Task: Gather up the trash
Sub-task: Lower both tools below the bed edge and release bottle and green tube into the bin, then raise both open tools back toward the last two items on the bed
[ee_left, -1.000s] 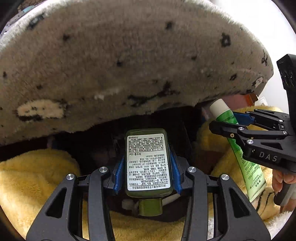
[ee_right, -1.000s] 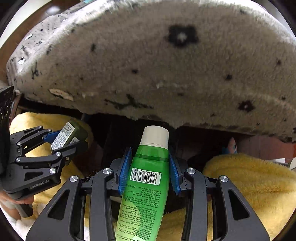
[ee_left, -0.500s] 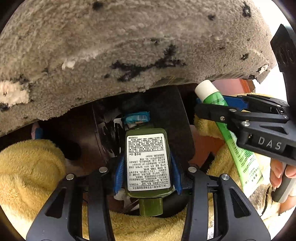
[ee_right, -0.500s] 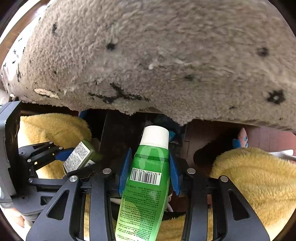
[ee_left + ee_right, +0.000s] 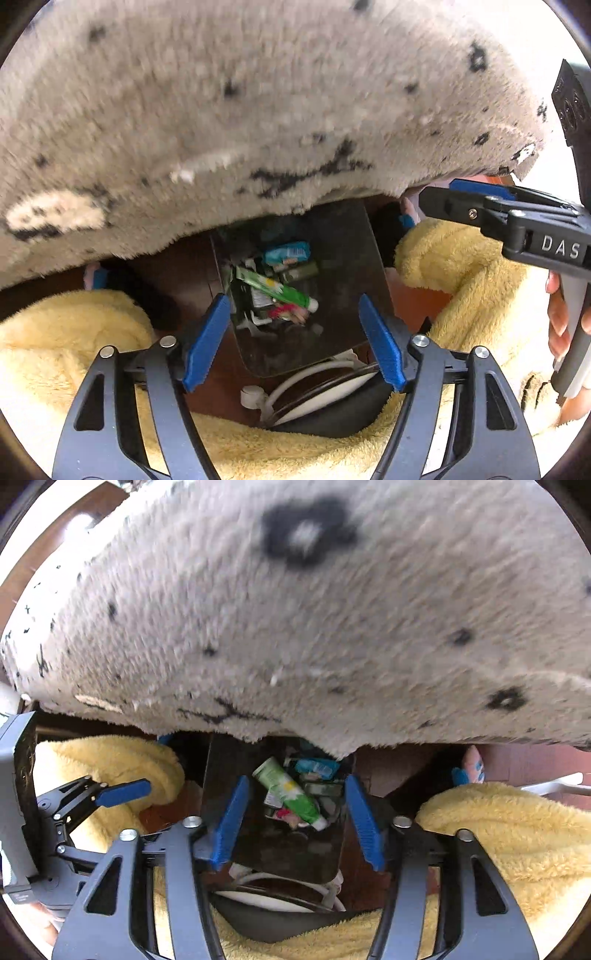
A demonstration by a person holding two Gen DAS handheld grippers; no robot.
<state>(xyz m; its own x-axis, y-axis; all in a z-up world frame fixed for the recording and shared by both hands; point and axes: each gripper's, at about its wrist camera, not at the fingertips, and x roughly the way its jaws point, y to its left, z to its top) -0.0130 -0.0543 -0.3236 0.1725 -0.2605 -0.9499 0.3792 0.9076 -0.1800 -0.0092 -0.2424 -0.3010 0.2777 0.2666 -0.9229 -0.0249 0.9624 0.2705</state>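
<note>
My left gripper (image 5: 291, 341) hovers over a dark trash bin (image 5: 343, 258), its jaws opening with nothing between the blue pads. In the bin lie the green tube (image 5: 275, 288), the dark green bottle (image 5: 299, 273) and a blue packet (image 5: 288, 253). In the right wrist view my right gripper (image 5: 295, 823) is also over the bin (image 5: 225, 760), jaws opening and empty. The green tube (image 5: 291, 794) lies slantwise on the other trash, next to the dark bottle (image 5: 321, 788). Each gripper shows in the other's view: the right one (image 5: 436, 201), the left one (image 5: 122, 788).
A grey fluffy spotted blanket (image 5: 258, 110) overhangs the far side of the bin. Yellow fleece (image 5: 55, 350) bulges on both sides. A white cable (image 5: 295, 384) lies by the bin's near edge. A hand (image 5: 554, 314) holds the right gripper's handle.
Both grippers opened. The dark green bottle left the left jaws and the green tube left the right jaws; both now lie in the bin below.
</note>
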